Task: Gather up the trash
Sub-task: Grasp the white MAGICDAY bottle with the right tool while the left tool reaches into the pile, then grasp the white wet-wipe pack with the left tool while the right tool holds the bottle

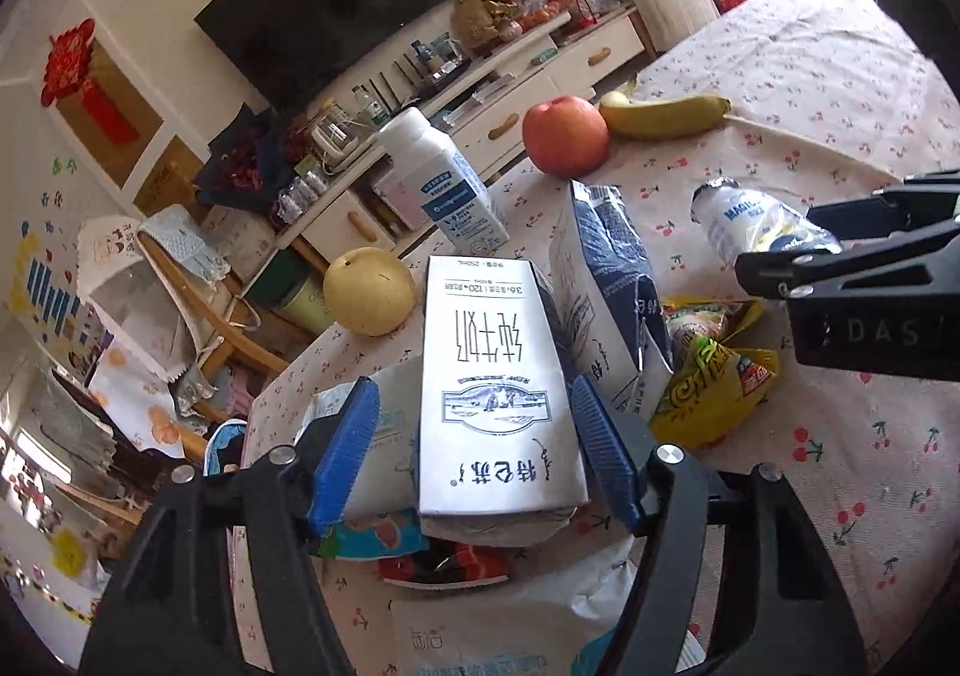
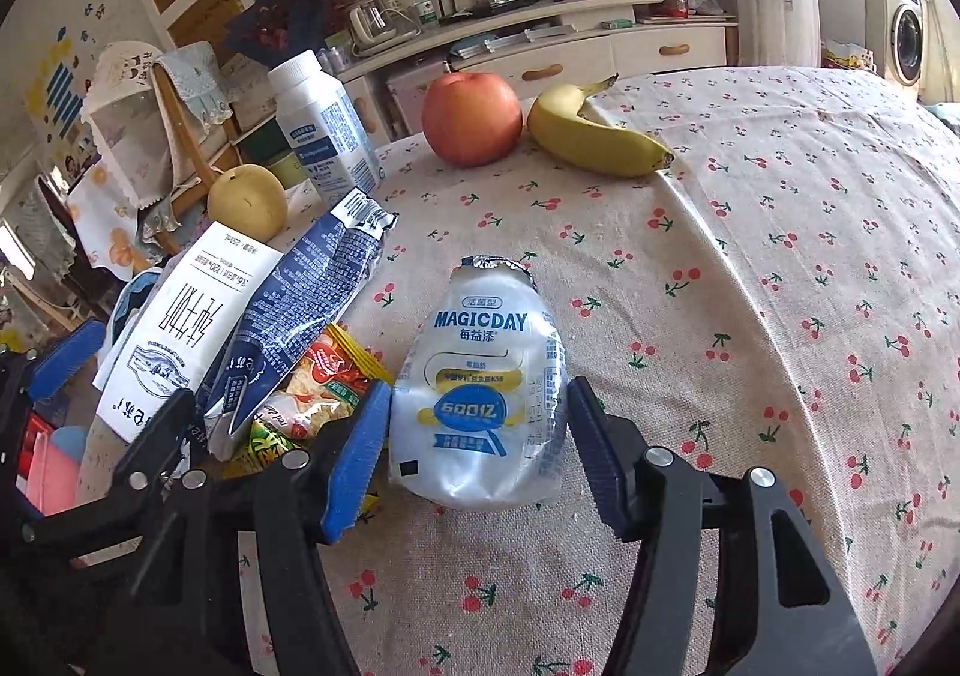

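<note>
A white milk carton (image 1: 498,376) lies on a heap of wrappers, flat side up. My left gripper (image 1: 474,454) straddles it, open, with a gap showing at the left pad. A crushed white MAGICDAY bottle (image 2: 480,388) lies on the cherry-print tablecloth (image 2: 750,256). My right gripper (image 2: 477,448) is shut on it, both blue pads against its sides. The left wrist view shows that gripper (image 1: 822,241) at the right with the bottle (image 1: 756,226). A crumpled blue carton (image 2: 300,316) and yellow snack wrappers (image 2: 324,394) lie between the two.
Behind the trash stand a white plastic bottle (image 1: 444,178), a pear (image 1: 369,292), an apple (image 1: 564,135) and a banana (image 1: 660,114). More packets (image 1: 480,634) lie under my left gripper. The table edge runs along the left, and a wooden chair (image 1: 198,304) stands beyond it.
</note>
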